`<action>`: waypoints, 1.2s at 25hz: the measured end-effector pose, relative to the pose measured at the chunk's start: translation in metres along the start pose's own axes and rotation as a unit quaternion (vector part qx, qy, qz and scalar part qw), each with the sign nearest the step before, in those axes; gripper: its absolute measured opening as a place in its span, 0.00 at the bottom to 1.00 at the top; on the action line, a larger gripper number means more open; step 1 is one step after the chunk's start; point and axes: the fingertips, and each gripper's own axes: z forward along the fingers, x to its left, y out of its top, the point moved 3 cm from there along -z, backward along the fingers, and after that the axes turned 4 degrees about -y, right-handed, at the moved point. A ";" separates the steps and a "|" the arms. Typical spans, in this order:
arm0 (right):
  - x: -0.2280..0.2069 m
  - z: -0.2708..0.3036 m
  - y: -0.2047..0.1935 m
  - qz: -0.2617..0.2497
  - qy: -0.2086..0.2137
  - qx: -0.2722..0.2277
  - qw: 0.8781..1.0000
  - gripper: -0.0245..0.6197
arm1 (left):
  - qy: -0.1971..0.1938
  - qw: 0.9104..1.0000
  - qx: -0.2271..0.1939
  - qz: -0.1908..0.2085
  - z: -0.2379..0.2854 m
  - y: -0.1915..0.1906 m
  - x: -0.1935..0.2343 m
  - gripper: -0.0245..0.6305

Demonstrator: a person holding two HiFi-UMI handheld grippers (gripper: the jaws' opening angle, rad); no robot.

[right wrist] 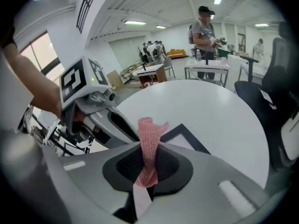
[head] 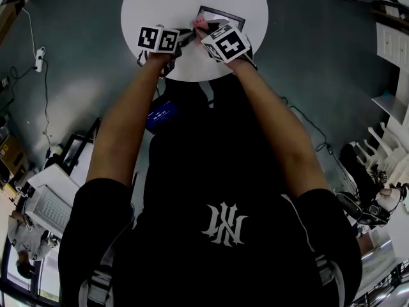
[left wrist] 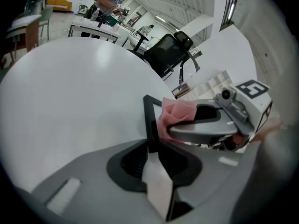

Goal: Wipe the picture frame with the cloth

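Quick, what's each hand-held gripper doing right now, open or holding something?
Left hand-held gripper: shut on the picture frame.
Right hand-held gripper: shut on the pink cloth.

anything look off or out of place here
Nothing stands out. The left gripper is shut on the black picture frame at its edge, the right gripper pinches the pink cloth beside it, and the white table shows no spill or damage.

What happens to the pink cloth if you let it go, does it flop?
Probably floppy: the pink cloth folds and curls above the right gripper pinching it. Likely light too: its thin, netted end stands up on its own.
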 end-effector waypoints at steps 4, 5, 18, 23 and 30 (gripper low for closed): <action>0.006 0.013 0.003 -0.091 -0.002 -0.003 0.996 0.09 | -0.001 1.000 0.005 0.003 0.002 -0.002 0.001 0.15; 0.005 0.015 0.003 -0.102 -0.002 0.000 0.995 0.09 | -0.001 1.000 0.006 0.004 0.002 -0.001 0.001 0.15; -0.006 0.016 -0.019 -0.097 -0.002 0.052 0.994 0.09 | 0.001 1.000 0.008 0.005 0.001 -0.001 0.002 0.15; -0.014 -0.002 -0.041 -0.098 -0.040 0.059 0.993 0.09 | 0.003 1.000 0.004 0.004 -0.002 -0.002 0.003 0.15; -0.030 -0.020 -0.068 -0.074 -0.096 0.056 0.991 0.09 | 0.008 1.000 0.005 0.005 -0.006 -0.005 0.006 0.15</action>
